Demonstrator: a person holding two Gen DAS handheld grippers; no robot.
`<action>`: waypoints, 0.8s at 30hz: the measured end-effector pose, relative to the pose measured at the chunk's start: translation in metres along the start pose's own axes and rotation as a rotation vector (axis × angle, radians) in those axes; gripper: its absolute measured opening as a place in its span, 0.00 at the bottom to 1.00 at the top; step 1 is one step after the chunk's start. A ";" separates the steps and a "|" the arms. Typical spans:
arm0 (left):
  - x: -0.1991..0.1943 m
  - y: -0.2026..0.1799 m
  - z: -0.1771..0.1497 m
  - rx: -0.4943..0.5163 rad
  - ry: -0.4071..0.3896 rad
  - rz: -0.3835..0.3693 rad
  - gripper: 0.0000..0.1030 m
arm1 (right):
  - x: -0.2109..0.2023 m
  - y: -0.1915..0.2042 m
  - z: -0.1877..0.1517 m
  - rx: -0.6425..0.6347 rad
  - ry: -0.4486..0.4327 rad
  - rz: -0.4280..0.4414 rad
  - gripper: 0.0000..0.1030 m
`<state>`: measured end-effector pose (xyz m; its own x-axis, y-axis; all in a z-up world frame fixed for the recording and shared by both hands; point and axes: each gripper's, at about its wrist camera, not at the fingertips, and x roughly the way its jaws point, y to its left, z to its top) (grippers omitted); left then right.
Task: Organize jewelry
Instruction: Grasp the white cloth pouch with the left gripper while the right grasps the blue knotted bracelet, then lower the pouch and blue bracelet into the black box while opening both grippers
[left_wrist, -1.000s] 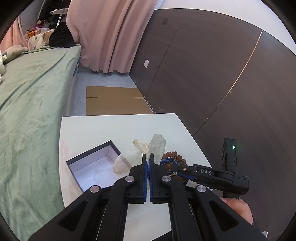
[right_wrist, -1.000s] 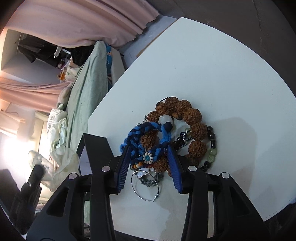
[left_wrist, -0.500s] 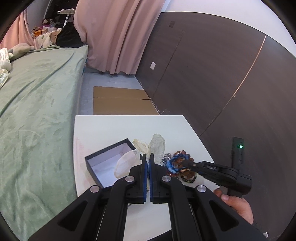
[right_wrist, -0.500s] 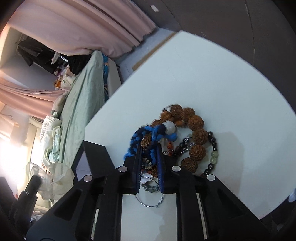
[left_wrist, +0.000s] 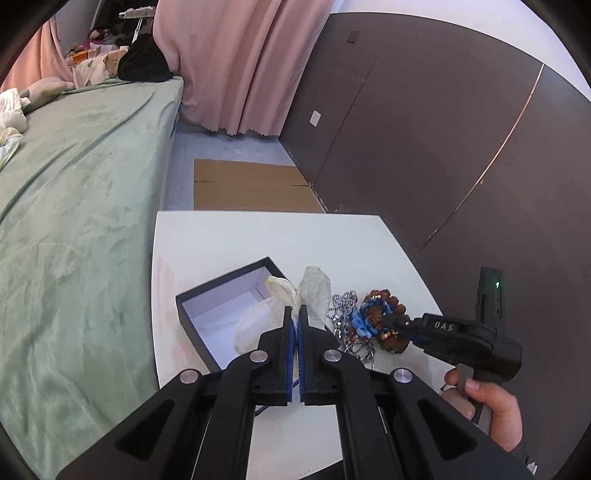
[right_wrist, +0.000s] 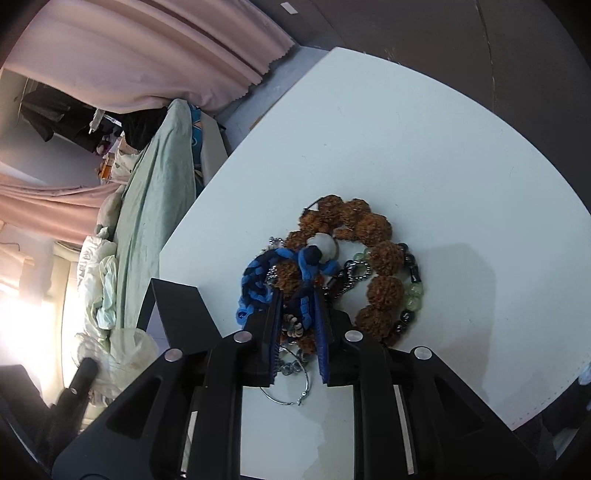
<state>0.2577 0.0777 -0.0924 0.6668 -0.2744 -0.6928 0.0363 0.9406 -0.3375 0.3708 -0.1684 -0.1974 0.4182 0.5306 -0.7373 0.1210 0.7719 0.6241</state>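
A pile of jewelry lies on the white table (right_wrist: 406, 147): a blue braided bracelet (right_wrist: 258, 273), a bracelet of big brown seeds (right_wrist: 380, 258), dark and green beads (right_wrist: 413, 291), a silver chain (left_wrist: 341, 306) and a silver hoop (right_wrist: 295, 391). My right gripper (right_wrist: 297, 295) is shut on the blue braided bracelet, which also shows in the left wrist view (left_wrist: 364, 321). My left gripper (left_wrist: 294, 314) is shut on a cream tissue paper (left_wrist: 314, 291) beside the open black box (left_wrist: 221, 314) with a white inside.
A green bed (left_wrist: 74, 184) runs along the table's left side. Flat cardboard (left_wrist: 251, 188) lies on the floor beyond the table. A dark panelled wall (left_wrist: 443, 129) stands to the right, pink curtains (left_wrist: 240, 62) behind.
My right gripper has closed from open onto the blue braided bracelet. My left gripper, still holding the tissue paper, has drawn back a little from the box.
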 end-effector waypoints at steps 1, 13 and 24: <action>0.001 0.000 -0.001 -0.001 0.003 0.001 0.00 | -0.001 -0.002 0.001 0.009 0.000 0.008 0.18; 0.015 0.001 -0.002 0.006 0.023 0.024 0.00 | -0.024 0.005 0.002 -0.022 -0.092 0.037 0.12; 0.006 0.009 0.000 0.001 -0.023 0.072 0.67 | -0.047 0.055 -0.009 -0.189 -0.169 0.240 0.11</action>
<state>0.2622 0.0840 -0.0998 0.6847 -0.2012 -0.7005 -0.0114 0.9580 -0.2864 0.3498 -0.1474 -0.1308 0.5600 0.6511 -0.5123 -0.1613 0.6922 0.7034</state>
